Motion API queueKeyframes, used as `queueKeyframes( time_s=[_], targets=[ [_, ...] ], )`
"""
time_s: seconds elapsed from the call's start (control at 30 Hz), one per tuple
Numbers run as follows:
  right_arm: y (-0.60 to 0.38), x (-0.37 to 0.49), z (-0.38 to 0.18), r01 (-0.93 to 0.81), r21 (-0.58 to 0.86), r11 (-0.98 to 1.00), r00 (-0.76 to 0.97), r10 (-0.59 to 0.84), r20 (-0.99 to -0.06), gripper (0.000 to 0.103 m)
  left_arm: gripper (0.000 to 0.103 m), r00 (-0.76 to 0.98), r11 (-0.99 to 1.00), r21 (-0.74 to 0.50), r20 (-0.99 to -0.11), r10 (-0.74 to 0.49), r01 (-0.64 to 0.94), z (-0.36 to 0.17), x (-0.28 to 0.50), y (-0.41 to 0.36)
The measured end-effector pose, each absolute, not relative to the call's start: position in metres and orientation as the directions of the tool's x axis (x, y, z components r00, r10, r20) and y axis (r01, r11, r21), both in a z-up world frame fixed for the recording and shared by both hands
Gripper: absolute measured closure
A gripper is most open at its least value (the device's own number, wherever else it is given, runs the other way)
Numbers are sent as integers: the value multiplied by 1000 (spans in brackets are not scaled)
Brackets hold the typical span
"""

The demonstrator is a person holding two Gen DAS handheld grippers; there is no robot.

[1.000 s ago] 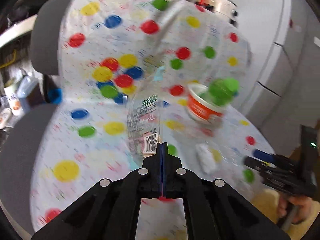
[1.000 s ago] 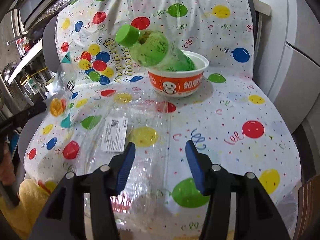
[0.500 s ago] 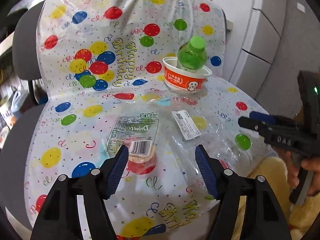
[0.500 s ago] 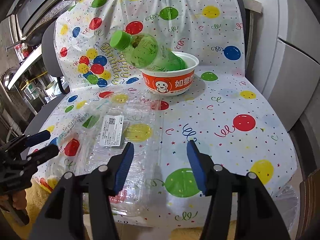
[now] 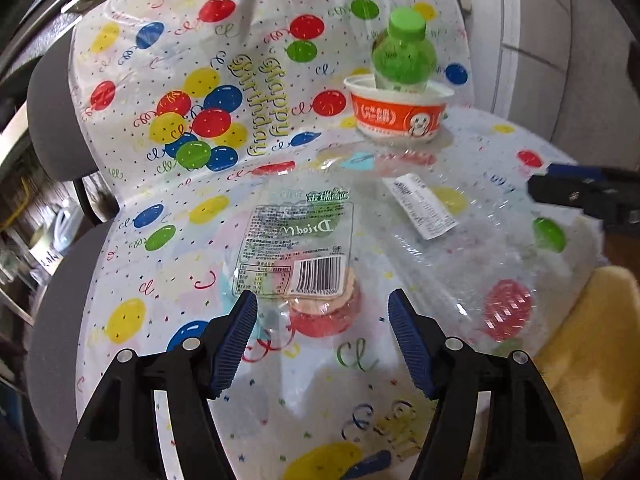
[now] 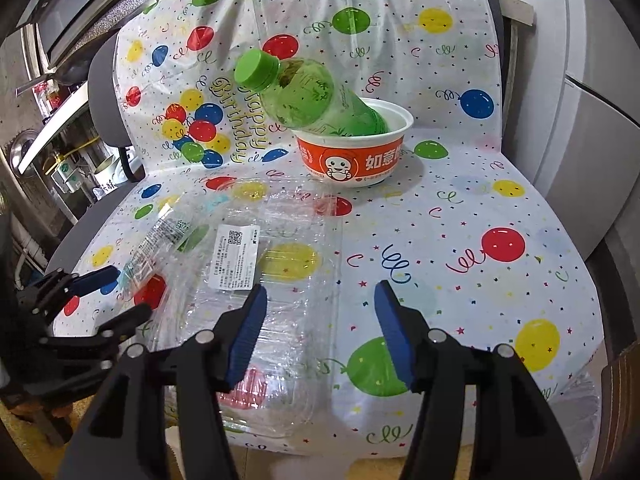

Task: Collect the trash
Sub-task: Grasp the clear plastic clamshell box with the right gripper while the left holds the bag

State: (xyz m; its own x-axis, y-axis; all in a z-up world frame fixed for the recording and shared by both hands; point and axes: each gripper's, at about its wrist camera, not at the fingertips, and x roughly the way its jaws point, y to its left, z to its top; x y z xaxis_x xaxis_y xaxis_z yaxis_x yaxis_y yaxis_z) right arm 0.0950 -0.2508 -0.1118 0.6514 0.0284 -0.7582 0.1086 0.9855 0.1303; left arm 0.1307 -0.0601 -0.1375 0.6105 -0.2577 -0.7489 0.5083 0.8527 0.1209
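Observation:
A clear snack bag (image 5: 296,248) with a barcode label lies flat on the balloon-print chair cover (image 5: 168,240), just ahead of my open, empty left gripper (image 5: 322,316). A clear plastic clamshell (image 6: 276,280) with a white label lies beside it, under my open, empty right gripper (image 6: 320,312). A green bottle (image 6: 308,96) leans tilted in an orange-and-white paper bowl (image 6: 352,160) at the back of the seat. The bag (image 6: 168,240) and left gripper (image 6: 92,300) also show in the right wrist view.
The chair cover (image 6: 500,240) drapes over the seat and backrest of a grey chair (image 5: 48,96). White cabinets (image 6: 592,100) stand to the right. A cluttered counter (image 6: 52,120) lies to the left. A yellow fuzzy surface (image 5: 592,340) lies beside the seat edge.
My left gripper opened and let go of the clear snack bag, which now lies flat on the seat. The left gripper drew back. The right gripper stayed open and shifted slightly.

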Motion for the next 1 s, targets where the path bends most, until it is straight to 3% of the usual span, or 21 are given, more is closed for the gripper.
queueKeyframes(
  time_s=[0.07, 0.2, 0.27, 0.3, 0.33, 0.47, 0.63, 0.97, 1.0],
  targets=[
    [-252, 95, -112, 112, 130, 985, 652, 26, -758, 47, 37, 615, 857, 135, -751, -239, 497, -142, 136, -63],
    [-253, 96, -112, 111, 131, 985, 651, 28, -758, 47, 52, 616, 876, 118, -754, -228, 468, -143, 148, -65],
    [-253, 96, -112, 110, 133, 985, 651, 30, -759, 47, 66, 620, 882, 109, -750, -230, 459, -141, 151, -66],
    [-254, 96, -112, 106, 133, 985, 650, 32, -759, 47, 84, 619, 885, 99, -750, -234, 454, -138, 152, -65],
    [-254, 96, -112, 105, 133, 986, 649, 33, -760, 47, 95, 615, 887, 84, -751, -243, 454, -136, 153, -63],
    [-252, 99, -117, 84, 148, 985, 639, 61, -767, 48, 100, 631, 898, 4, -713, -305, 439, -112, 146, -50],
    [-254, 120, -126, 75, 156, 985, 635, 73, -769, 71, 100, 644, 895, -151, -646, -410, 419, -72, 139, -25],
    [-263, 153, -156, 152, 223, 963, 561, 102, -821, 72, 101, 648, 889, -205, -621, -441, 409, -67, 136, -16],
    [-263, 152, -154, 157, 234, 959, 565, 107, -818, 76, 101, 647, 889, -209, -621, -442, 408, -68, 135, -14]
  ],
)
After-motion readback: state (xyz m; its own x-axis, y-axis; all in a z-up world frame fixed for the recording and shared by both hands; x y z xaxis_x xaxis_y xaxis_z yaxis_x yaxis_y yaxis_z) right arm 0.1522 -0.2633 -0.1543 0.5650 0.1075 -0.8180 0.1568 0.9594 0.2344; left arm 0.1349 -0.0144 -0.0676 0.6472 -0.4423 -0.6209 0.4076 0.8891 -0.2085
